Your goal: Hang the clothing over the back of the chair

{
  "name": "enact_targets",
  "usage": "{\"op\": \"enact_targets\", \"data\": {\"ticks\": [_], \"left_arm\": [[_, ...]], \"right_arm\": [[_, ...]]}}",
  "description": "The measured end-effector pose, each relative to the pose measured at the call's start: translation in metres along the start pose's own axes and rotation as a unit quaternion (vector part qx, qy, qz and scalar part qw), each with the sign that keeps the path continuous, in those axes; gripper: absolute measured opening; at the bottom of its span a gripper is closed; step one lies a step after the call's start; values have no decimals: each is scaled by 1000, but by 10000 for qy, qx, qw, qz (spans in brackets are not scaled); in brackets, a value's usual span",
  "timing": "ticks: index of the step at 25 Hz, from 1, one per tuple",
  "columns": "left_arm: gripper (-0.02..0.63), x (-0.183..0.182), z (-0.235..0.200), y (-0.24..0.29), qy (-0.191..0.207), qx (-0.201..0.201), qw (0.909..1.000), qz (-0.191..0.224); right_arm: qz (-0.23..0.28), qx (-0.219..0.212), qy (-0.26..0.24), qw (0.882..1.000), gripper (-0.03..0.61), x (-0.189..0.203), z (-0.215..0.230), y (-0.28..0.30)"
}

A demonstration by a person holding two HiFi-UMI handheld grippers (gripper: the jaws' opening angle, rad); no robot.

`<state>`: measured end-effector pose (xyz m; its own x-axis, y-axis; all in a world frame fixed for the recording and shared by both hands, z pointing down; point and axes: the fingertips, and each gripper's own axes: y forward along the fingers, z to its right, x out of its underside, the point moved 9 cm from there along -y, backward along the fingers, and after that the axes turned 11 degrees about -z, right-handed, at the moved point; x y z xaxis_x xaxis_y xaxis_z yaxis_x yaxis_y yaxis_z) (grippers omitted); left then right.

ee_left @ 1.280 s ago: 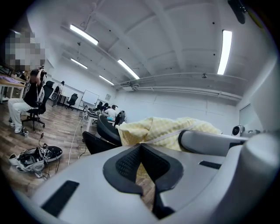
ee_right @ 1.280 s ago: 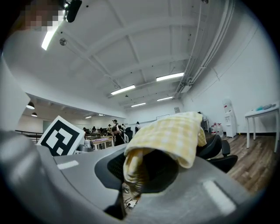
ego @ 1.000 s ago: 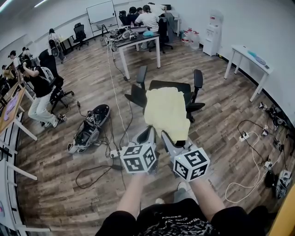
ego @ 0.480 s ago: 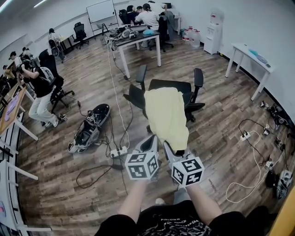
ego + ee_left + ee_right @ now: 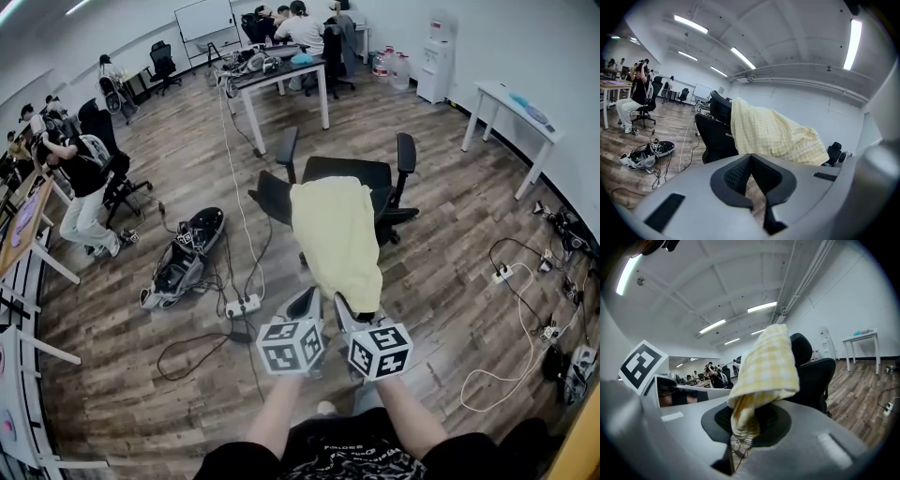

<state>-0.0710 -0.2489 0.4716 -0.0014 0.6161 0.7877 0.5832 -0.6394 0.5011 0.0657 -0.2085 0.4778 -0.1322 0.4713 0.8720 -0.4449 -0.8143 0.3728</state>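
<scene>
Between the pads of your right claw [image 5: 743,427] sits a bunched corner of the yellow checked garment [image 5: 766,366]. That claw is grasping the cloth by its lower hem. Ahead of it and above it, the garment climbs over the top of the chair back [image 5: 715,140]. In the head view it seems to spill a little way down the far side toward the seat [image 5: 345,171].

Your left claw [image 5: 751,158] is clenched, its pad tips meeting with nothing between them. The garment hangs just beyond those tips, and its own view shows no cloth caught there.

As I judge it, the main work is done: the cloth is draped over the back, with most of its length hanging on the side nearest your claws. What's left is to let the hem go from the right claw and draw both claws clear without dragging the fabric along.

Because the near side looks the longer one, a pull toward you could slide the whole thing off the back, so release before you retreat.

Just left of your left claw a power strip [image 5: 242,307] lies on the floor. Farther left is a dark bag [image 5: 183,258], well apart from the chair.
</scene>
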Motion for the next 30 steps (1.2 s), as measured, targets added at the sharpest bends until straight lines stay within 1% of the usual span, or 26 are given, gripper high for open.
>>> {"op": "enact_targets", "data": {"ticks": [5,9,12,16,19,23,25,30], "left_arm": [[10,3,-2,8,-72,-88,9999,-79],[11,1,-6,12,-100,-151,9998,-40],[11,-1,-8,21,-178,-147,9997,-113],[11,-3,-8,32,-246,-175,9994,-150],[11,-6,-9,40,-210,-142,9995,-209],[11,1,-11,50,-257,-142,9989,-366],[11,3,-13,53,-266,-161,9988,-386],[11,5,-19,53,-281,-299,9982,-443]], "right_arm": [[-58,-157,306,9994,34,6,10,8],[-188,-161,485,9985,34,12,20,17],[-311,-210,630,9973,35,14,29,26],[-489,-292,660,9962,35,16,37,33],[-639,-152,662,9956,39,15,43,42],[-716,-143,690,9949,48,16,47,49],[-714,-34,681,9951,68,17,49,50],[-738,138,713,9946,197,19,52,49]]}}
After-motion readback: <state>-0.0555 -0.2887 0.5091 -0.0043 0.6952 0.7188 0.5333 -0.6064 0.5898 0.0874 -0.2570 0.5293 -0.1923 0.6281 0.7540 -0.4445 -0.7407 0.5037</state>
